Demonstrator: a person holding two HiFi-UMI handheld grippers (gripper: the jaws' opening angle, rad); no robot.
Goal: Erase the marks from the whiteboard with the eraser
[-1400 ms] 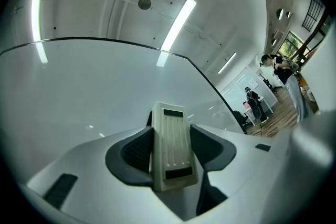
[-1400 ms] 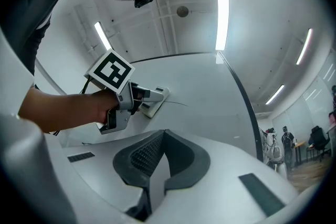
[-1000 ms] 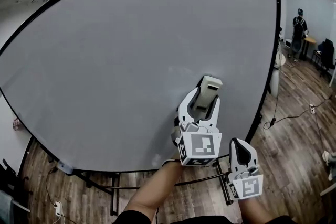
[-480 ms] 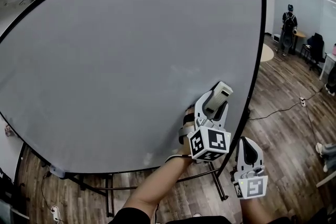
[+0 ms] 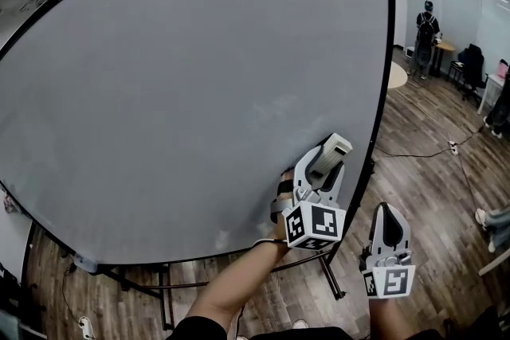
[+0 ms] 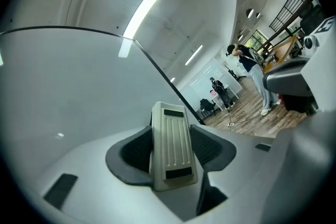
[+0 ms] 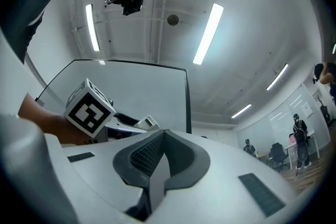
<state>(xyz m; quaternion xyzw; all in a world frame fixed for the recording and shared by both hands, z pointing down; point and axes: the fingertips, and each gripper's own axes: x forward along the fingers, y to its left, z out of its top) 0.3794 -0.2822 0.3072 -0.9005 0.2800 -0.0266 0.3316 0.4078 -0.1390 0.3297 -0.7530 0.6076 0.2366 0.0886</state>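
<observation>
A large black-framed whiteboard (image 5: pixel 175 91) fills the head view, and I see no marks on it, only faint smudges. My left gripper (image 5: pixel 327 159) is shut on a beige eraser (image 5: pixel 330 152) and holds it against the board near its lower right corner. In the left gripper view the ribbed eraser (image 6: pixel 171 144) sits clamped between the dark pads, with the whiteboard (image 6: pixel 63 92) behind it. My right gripper (image 5: pixel 388 225) hangs lower right, off the board, its jaws shut on nothing. In the right gripper view the right gripper (image 7: pixel 160 157) points up, with the left gripper's marker cube (image 7: pixel 89 107) beside it.
The board stands on a black stand (image 5: pixel 159 287) over a wood floor (image 5: pixel 430 179). A cable (image 5: pixel 414 151) runs across the floor at right. A person (image 5: pixel 425 28) stands by a table far back right, with chairs (image 5: pixel 470 64) nearby.
My left gripper has slid the eraser rightward and down along the board toward its right frame. The right gripper has dropped slightly and shifted right.
</observation>
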